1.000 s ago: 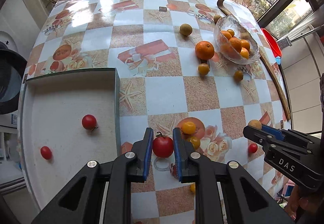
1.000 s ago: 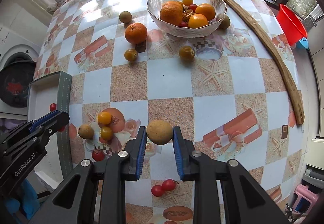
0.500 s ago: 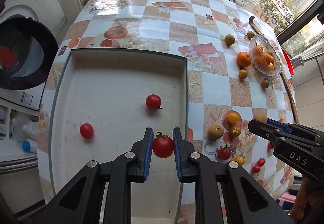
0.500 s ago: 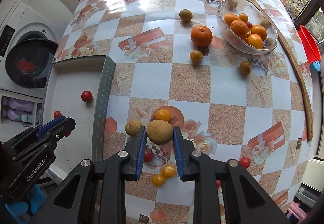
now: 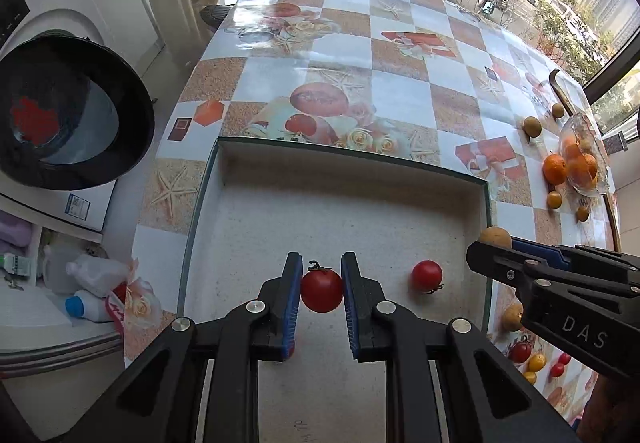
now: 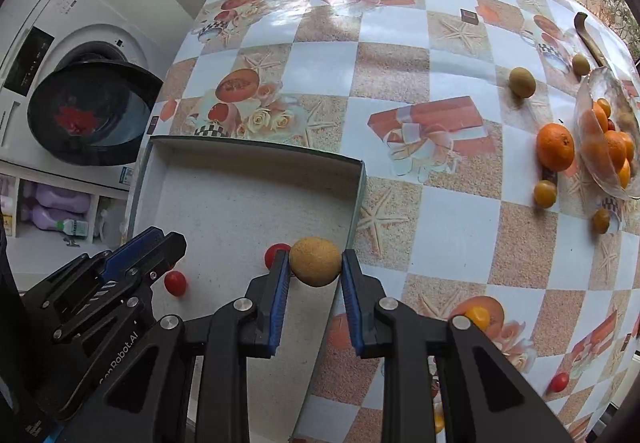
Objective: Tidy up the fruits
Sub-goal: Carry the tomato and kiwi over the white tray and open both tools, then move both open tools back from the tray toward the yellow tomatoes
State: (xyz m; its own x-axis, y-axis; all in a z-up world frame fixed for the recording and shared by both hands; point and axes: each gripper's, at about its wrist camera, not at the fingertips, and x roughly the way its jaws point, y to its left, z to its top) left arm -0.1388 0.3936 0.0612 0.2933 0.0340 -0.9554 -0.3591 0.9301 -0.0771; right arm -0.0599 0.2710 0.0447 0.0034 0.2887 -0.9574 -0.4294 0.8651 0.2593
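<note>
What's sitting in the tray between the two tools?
One loose red tomato lies on the tray floor between the left tool, gripping another tomato, and the right tool, seen in the left wrist view.

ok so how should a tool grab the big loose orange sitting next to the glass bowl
Grip the large round orange across its widest middle, coming straight down from above. It is a plain sphere resting on the checked tablecloth, so no side is better by shape, but the clear glass bowl sits close on one side and a small yellow-orange fruit lies nearby, so set the fingers away from both.
</note>
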